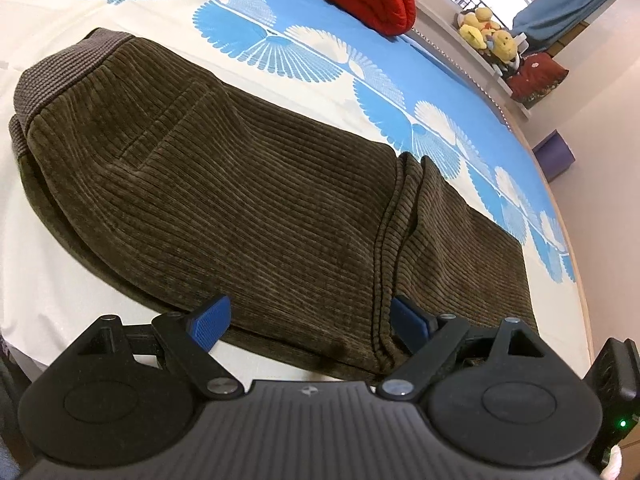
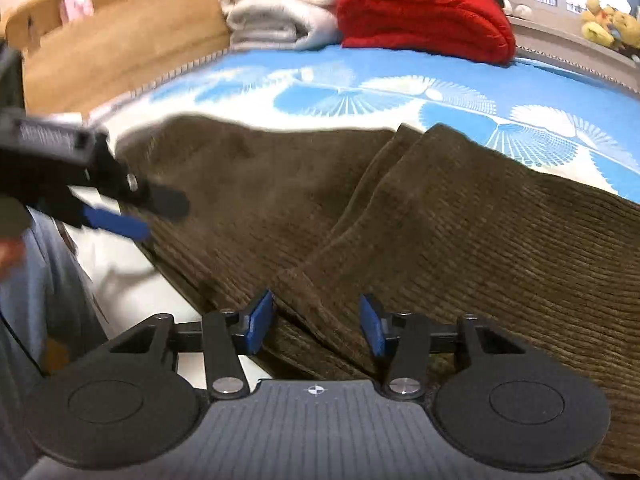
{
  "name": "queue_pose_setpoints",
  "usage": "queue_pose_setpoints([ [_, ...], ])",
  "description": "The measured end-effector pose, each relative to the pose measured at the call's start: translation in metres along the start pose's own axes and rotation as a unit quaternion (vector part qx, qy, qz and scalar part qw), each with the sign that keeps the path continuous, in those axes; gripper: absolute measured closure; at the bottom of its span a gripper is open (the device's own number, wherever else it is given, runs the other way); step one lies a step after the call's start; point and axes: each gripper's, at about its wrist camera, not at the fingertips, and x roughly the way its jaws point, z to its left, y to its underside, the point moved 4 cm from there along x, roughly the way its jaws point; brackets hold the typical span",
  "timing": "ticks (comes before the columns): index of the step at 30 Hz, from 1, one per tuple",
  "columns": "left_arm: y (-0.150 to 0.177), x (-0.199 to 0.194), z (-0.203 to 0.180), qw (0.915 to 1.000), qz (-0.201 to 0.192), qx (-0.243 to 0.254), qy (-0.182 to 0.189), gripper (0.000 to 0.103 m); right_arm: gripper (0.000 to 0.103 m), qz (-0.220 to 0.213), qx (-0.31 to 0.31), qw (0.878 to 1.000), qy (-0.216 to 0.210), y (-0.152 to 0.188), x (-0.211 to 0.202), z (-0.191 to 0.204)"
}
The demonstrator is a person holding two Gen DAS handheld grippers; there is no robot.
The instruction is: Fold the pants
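Brown corduroy pants [image 1: 248,200] lie flat on a bed sheet [image 1: 60,280] printed with blue and cream fans. Their ribbed waistband [image 1: 60,76] is at the far left. A layer of the legs lies over the rest, its seamed edge [image 1: 384,240] running toward me. My left gripper [image 1: 310,322] is open wide at the pants' near edge, the cloth lying between its blue pads [image 1: 212,322] without being pinched. My right gripper [image 2: 316,324] is open over the overlapping leg edge [image 2: 320,264], a cloth ridge between its pads [image 2: 260,320]. The left gripper [image 2: 116,220] also shows, blurred, in the right wrist view.
A red folded blanket [image 2: 424,16] and white folded towels [image 2: 276,12] sit at the head of the bed by a wooden headboard [image 2: 120,40]. Plush toys [image 1: 488,32] rest on a ledge. A purple box [image 1: 554,156] stands on the floor. A person's jeans leg [image 2: 44,280] is at the bed's near side.
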Motion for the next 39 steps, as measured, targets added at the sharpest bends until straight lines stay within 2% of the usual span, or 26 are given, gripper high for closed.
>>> queue_pose_setpoints([
  [1,0.0,0.0,0.001,1.0,-0.001,-0.002,-0.001,0.013,0.07,-0.004,0.001,1.0,0.008,-0.001,0.0,0.001],
  [2,-0.001,0.0,0.002,1.0,0.0,-0.004,-0.001,0.013,0.087,-0.008,0.008,1.0,0.007,-0.003,0.001,0.001],
  [3,-0.001,0.0,0.002,1.0,0.0,-0.006,-0.001,0.013,0.089,-0.016,0.018,1.0,0.015,-0.007,0.0,0.0],
  [6,-0.001,0.0,0.004,1.0,0.002,-0.008,-0.001,0.013,0.091,-0.091,0.019,0.994,0.057,-0.024,-0.02,-0.004],
  [8,0.0,0.0,0.003,1.0,0.002,-0.005,-0.002,0.013,0.092,-0.137,0.033,0.989,0.038,-0.038,-0.039,-0.005],
  [10,0.0,0.002,0.002,1.0,0.004,-0.005,-0.004,0.013,0.093,-0.15,0.007,0.989,0.0,-0.041,-0.052,0.007],
  [12,0.001,0.005,0.001,0.9999,0.007,-0.005,-0.006,0.013,0.093,-0.125,-0.028,0.992,-0.016,-0.031,-0.047,0.021],
  [14,0.002,0.008,0.001,0.9999,0.009,-0.005,-0.005,0.013,0.093,-0.055,-0.066,0.996,-0.007,-0.012,-0.024,0.027],
  [16,0.003,0.011,0.0,0.9999,0.012,-0.006,-0.004,0.013,0.093,-0.005,-0.082,0.997,0.004,0.003,-0.007,0.025],
  [21,-0.003,0.017,-0.02,0.9997,0.016,0.015,0.013,0.013,0.093,0.001,-0.059,0.998,-0.006,0.002,-0.01,0.022],
  [23,-0.013,0.017,-0.034,0.9993,0.009,0.028,0.025,0.013,0.093,0.002,-0.07,0.998,-0.004,0.002,-0.011,0.026],
  [26,-0.04,0.021,-0.06,0.9979,-0.011,0.049,0.041,0.013,0.093,0.006,-0.076,0.997,-0.011,0.004,-0.013,0.029],
  [30,-0.077,0.041,-0.104,0.9936,-0.024,0.101,0.043,0.013,0.093,0.011,-0.058,0.998,-0.016,0.003,-0.012,0.022],
  [35,-0.106,0.092,-0.161,0.9831,-0.001,0.179,0.038,0.013,0.093,0.016,-0.029,0.999,-0.036,0.002,-0.009,0.011],
  [39,-0.119,0.149,-0.176,0.9799,0.048,0.193,0.009,0.013,0.093,0.022,-0.007,0.998,-0.057,0.0,-0.005,0.002],
])
